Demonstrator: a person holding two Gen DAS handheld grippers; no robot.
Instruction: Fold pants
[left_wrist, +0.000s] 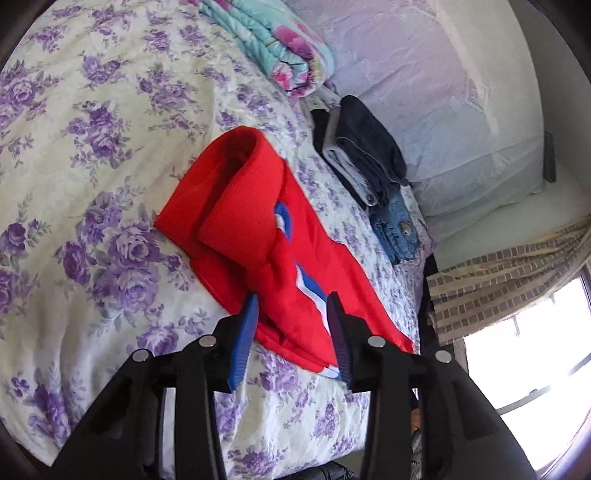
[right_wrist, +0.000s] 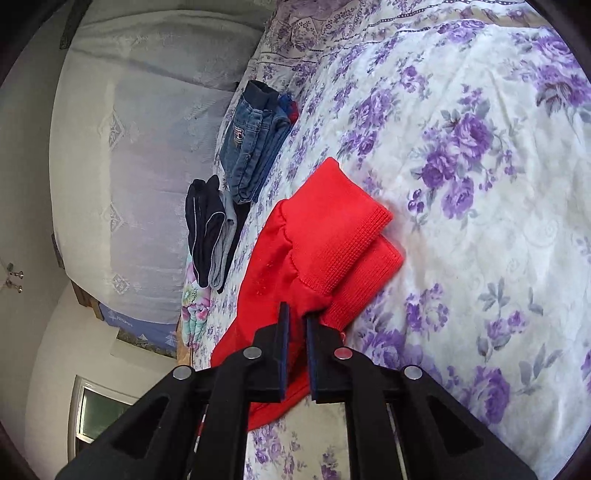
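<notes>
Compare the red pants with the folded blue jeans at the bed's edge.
The red pants are bright red knit with ribbed cuffs; the blue jeans are faded denim. The red pants lie loosely doubled over and wrinkled, while the jeans are in a compact folded stack. The right gripper pinches the red pants; nothing touches the jeans. Both rest on the floral bedspread.

Daylight, bright overall. Window (left_wrist: 532, 354) blown out w/ glare, left view bottom right. Strong fisheye warp, dark corners both views. Bedspread (right_wrist: 480, 184) soft at edges; slight blur.
</notes>
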